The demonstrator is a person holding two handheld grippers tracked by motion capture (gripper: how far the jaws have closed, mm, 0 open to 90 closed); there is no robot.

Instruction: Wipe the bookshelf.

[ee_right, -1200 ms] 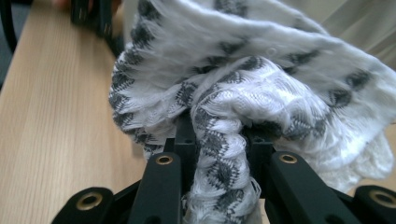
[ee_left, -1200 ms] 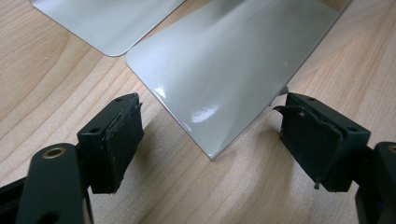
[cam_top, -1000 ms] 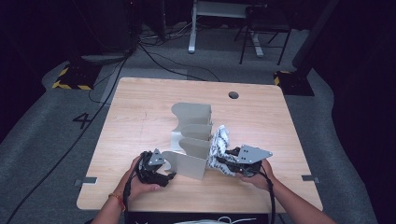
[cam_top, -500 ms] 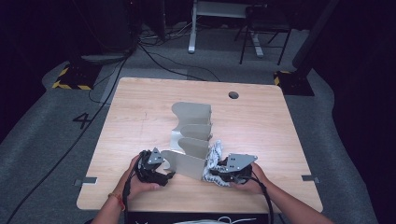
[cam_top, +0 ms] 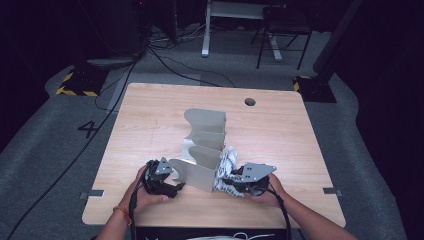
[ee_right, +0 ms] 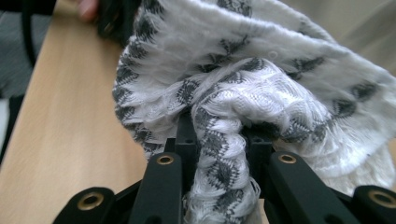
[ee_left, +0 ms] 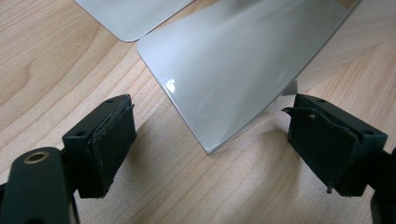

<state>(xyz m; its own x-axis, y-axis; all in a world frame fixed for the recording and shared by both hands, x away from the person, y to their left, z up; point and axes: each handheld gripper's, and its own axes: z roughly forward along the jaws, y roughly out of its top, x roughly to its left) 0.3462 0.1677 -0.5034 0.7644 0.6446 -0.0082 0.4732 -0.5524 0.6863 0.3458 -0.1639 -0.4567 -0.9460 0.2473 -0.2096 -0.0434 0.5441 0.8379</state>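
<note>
Fig. legend, seen from the near side of the light wood-grain surface. The right claw is clamped on one soft white-and-grey patterned knit cloth, bunched up at the right end of the grey sheet-metal divider rack w/ curved upright partitions, near the surface's front edge. In the right gripper view the cloth bulges over and between the jaws, pinched in a thick fold; loose edges hang free on both sides. Judged handling: light, limp, compressible, not fragile; it will sag and drag wherever unsupported, and the open weave could snag on a partition edge. Best hold is a gathered wad, as now, rather than a single thin edge, which may slip. The left claw stands wide open, gripping nothing, at the rack's front left corner; in the left gripper view the rounded corner of the front partition lies between the two pads, not touched by either. The rack by contrast looks stiff, smooth, glossy, prob. slippery; a pinch across a partition near its corner should steady it. Count: 1 cloth, 1 rack w/ approx. 4 partitions visible, 2 claws, 2 hands.
</note>
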